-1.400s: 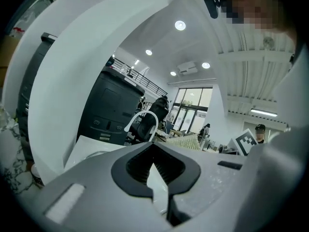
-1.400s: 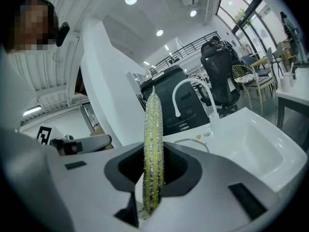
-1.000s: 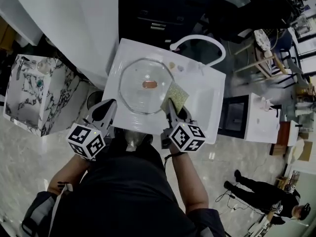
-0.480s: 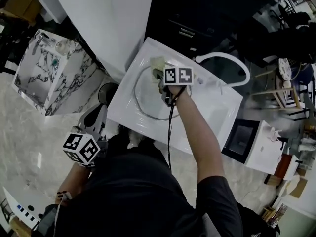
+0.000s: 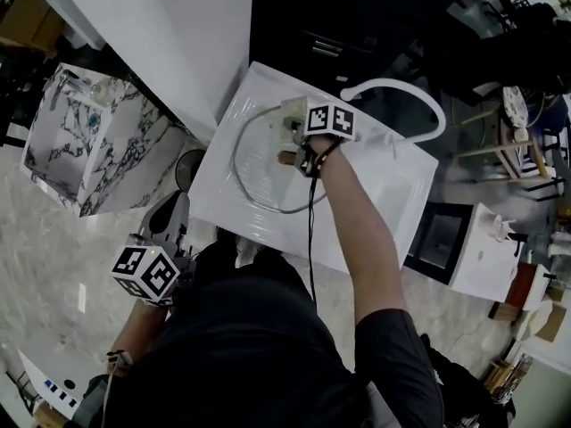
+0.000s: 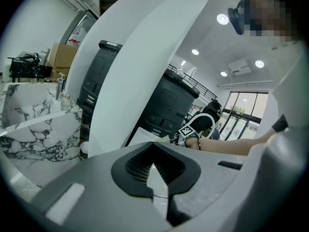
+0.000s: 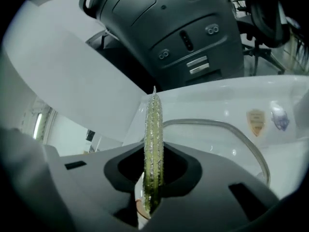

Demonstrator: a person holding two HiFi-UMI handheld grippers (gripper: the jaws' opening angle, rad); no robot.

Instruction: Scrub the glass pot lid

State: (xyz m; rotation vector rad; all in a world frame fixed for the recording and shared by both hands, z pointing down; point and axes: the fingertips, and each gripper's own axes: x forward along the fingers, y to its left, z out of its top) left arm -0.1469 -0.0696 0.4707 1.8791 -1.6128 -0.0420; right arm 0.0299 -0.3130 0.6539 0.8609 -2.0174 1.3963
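In the head view the glass pot lid (image 5: 254, 181) lies flat on the white sink top (image 5: 384, 194), its brown knob (image 5: 285, 158) near the middle. My right gripper (image 5: 294, 132) reaches over the lid's far part, shut on a yellow-green sponge (image 5: 290, 112). The right gripper view shows the sponge (image 7: 153, 139) edge-on between the jaws, with the lid's rim (image 7: 231, 128) curving beyond it. My left gripper (image 5: 171, 210) hangs back at the near left, off the sink, jaws together with nothing in them (image 6: 153, 151).
A white curved faucet (image 5: 406, 92) arches over the sink's far right. A marble-patterned cabinet (image 5: 80, 141) stands to the left, a large white panel (image 5: 178, 34) behind the sink, and a small white unit (image 5: 486, 243) to the right. A dark machine (image 7: 183, 37) stands beyond the sink.
My right gripper has carried the sponge from the lid's near right edge across to its far part. The left gripper has drawn back from the sink's near edge.
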